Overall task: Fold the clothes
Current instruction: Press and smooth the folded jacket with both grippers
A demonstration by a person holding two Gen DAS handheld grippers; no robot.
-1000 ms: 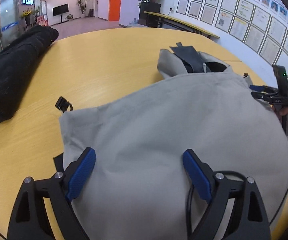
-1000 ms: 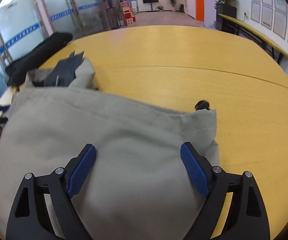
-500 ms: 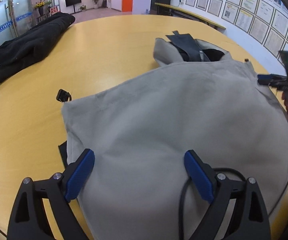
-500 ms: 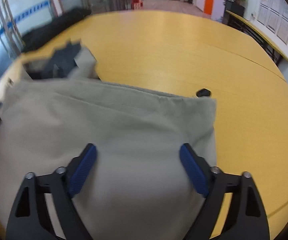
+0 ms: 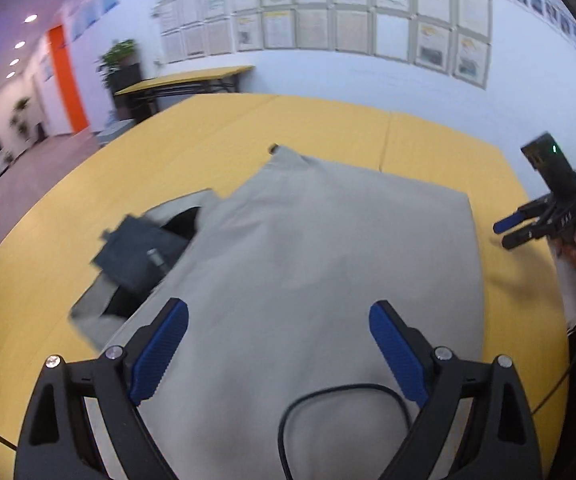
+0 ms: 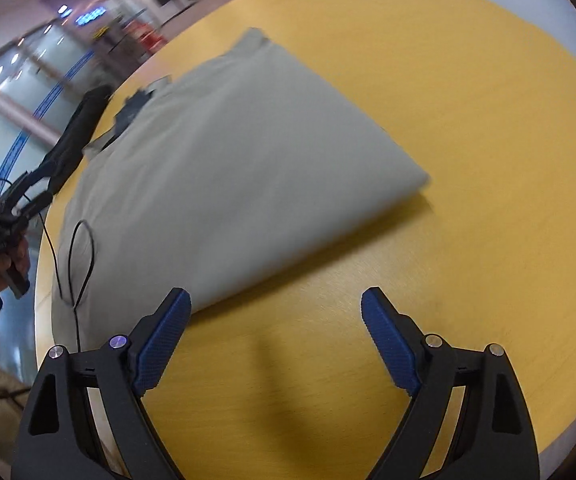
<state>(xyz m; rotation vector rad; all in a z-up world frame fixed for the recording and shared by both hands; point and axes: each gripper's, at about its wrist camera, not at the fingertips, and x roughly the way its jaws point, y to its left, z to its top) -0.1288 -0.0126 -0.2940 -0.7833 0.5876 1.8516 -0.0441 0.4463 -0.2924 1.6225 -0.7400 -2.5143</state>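
Observation:
A grey garment (image 5: 328, 264) lies folded flat on the yellow table (image 5: 428, 144); its dark lining and collar (image 5: 139, 248) show at the left. In the right wrist view the garment (image 6: 223, 160) fills the table's left half. My left gripper (image 5: 277, 344) is open and empty, above the garment's near part. My right gripper (image 6: 275, 332) is open and empty, above bare table just past the garment's folded edge. The right gripper also shows in the left wrist view (image 5: 516, 228) at the far right, and the left gripper in the right wrist view (image 6: 27, 196) at the far left.
A black cable loop (image 5: 340, 396) lies on the garment's near part. A black garment (image 6: 75, 136) lies at the table's far side. The table edge (image 6: 41, 280) runs close by the person. Framed papers line the white wall (image 5: 348, 32).
Both grippers have drawn back and turned. The right one has left the garment and is now over bare table beside it. The garment lies as before.

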